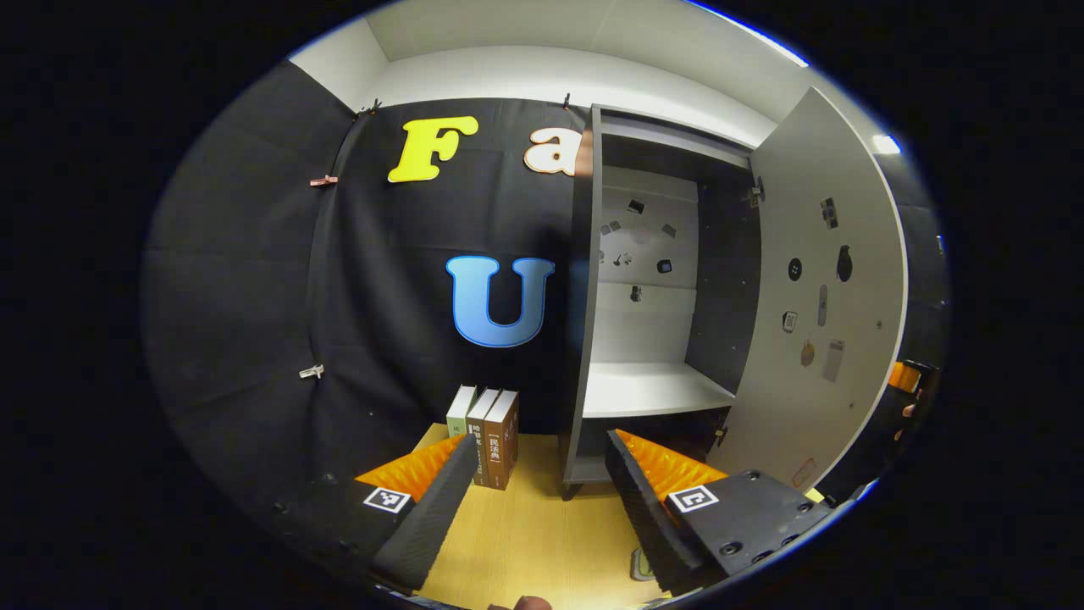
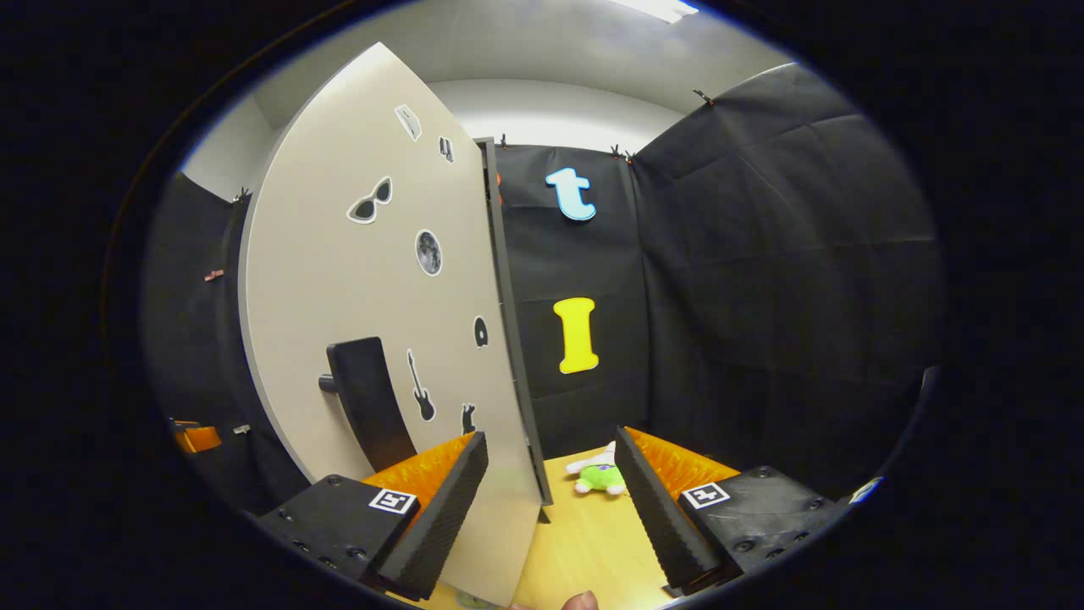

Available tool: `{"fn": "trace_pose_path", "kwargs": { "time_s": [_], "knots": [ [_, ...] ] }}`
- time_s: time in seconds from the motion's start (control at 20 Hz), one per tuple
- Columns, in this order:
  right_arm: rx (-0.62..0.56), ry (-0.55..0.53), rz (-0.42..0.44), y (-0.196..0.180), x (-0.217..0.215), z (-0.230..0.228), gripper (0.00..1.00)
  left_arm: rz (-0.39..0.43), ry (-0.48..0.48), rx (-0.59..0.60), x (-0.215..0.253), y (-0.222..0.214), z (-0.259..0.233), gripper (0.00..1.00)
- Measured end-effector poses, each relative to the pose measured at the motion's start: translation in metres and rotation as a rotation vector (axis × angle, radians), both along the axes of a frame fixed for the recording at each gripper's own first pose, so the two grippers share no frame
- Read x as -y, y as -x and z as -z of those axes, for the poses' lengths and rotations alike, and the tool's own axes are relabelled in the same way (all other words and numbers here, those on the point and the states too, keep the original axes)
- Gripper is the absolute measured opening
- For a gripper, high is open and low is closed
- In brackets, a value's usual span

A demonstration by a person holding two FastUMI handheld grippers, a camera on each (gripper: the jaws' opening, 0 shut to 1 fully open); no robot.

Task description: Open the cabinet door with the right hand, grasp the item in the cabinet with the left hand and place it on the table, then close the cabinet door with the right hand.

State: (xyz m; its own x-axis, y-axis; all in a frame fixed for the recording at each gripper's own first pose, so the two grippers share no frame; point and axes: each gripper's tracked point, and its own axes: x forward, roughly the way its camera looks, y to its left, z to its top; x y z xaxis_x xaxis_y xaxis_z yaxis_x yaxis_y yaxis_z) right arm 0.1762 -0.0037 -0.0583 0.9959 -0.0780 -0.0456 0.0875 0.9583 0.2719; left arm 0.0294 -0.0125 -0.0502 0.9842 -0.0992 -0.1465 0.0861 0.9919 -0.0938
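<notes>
The grey cabinet [image 1: 583, 296] stands on the wooden table [image 1: 533, 542], its door [image 1: 817, 288] swung wide open to the right. Inside, a plain white shelf [image 1: 652, 390] faces me, and small stickers dot the back wall. My left gripper [image 1: 542, 496] hangs open low over the table in front of the cabinet, holding nothing. In the right gripper view the door's outer face [image 2: 373, 288] with its black handle [image 2: 366, 411] is close on the left. My right gripper [image 2: 550, 500] is open, and the door's lower edge reaches in between its fingers. A green and white plush toy [image 2: 603, 476] lies on the table [image 2: 584, 542] just beyond.
Three books [image 1: 489, 436] stand upright on the table left of the cabinet. Black cloth walls close in the booth behind and on both sides. A hand [image 1: 910, 411] shows past the door's far edge.
</notes>
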Motion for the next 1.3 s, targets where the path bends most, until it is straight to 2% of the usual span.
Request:
{"fn": "trace_pose_path", "kwargs": {
  "time_s": [0.15,0.5,0.65,1.3],
  "knots": [
    [-0.008,-0.024,-0.067,-0.010,-0.031,0.000,0.98,-0.004,0.000,-0.005,-0.002,0.000,0.002,0.95],
    [0.024,0.039,-0.212,-0.030,-0.108,-0.009,0.98,0.001,-0.008,-0.012,0.004,-0.004,0.003,0.95],
    [0.063,0.046,-0.208,-0.028,-0.111,-0.021,0.98,0.000,-0.010,-0.011,0.003,-0.005,0.003,0.95],
    [0.063,0.118,-0.175,-0.031,-0.099,-0.019,0.98,-0.001,-0.004,-0.012,0.003,-0.008,0.003,0.95]
  ]
}}
